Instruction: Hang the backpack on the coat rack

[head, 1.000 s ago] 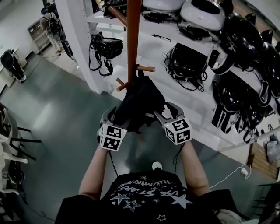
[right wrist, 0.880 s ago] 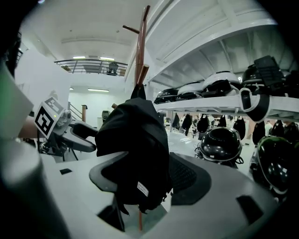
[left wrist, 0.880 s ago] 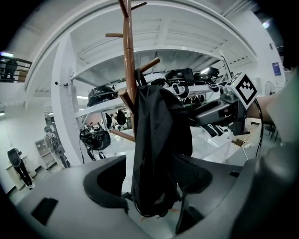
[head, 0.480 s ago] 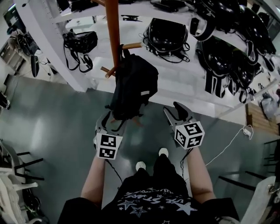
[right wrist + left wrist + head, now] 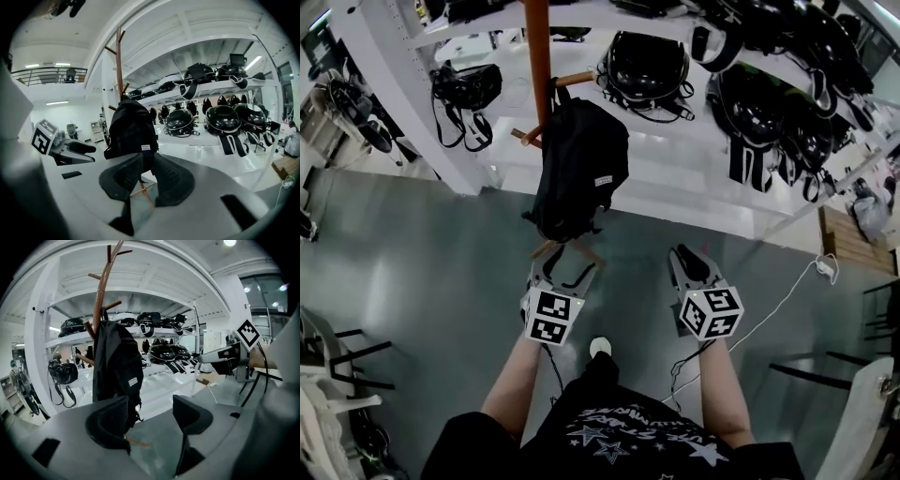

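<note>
On the coat rack (image 5: 536, 56), the backpack (image 5: 581, 169) is hanging; left tongs (image 5: 565, 267) are gaping empty, while right tongs (image 5: 692, 256) are closing with nothing between.

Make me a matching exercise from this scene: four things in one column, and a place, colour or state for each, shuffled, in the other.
Things:
1. backpack
2. helmets
3. left gripper
4. pole

Descriptions:
A. brown
B. jaws apart, empty
C. hanging
D. on the shelves

Pairs: 1-C, 2-D, 3-B, 4-A
</note>
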Demonstrator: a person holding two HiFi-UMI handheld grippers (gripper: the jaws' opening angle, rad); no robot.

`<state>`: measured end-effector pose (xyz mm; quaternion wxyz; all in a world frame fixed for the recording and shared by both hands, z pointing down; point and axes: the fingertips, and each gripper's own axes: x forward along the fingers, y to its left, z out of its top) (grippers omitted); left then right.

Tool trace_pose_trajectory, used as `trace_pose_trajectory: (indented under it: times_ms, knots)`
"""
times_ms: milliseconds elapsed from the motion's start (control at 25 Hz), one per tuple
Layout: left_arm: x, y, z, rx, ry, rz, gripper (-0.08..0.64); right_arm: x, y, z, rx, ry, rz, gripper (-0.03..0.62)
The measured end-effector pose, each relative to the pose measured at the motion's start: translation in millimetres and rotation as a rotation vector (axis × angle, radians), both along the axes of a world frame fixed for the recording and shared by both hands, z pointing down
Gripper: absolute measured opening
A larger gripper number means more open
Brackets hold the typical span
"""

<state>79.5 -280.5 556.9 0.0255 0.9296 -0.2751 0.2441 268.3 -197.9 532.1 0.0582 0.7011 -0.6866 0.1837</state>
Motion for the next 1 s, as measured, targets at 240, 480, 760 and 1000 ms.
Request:
trace_pose_trajectory:
  times_ms: [240,480,760,1000]
  knots:
    - [6,73,-16,-0.001,0.031,0.075,0.212,-26,70,-16,0.063,-0.019,0.000,0.014]
    - [-25,146,-18,0.005,0.027,0.122,0.086,-67,143,-18,0.049,0.015,-0.015,0.012]
    - [-56,217,-27,0.023,0.026,0.173,0.063,-103,207,-34,0.065,0.051,-0.011,0.011]
    - [-82,265,-41,0.060,0.025,0.155,0.049,-129,252,-50,0.103,0.062,-0.017,0.011]
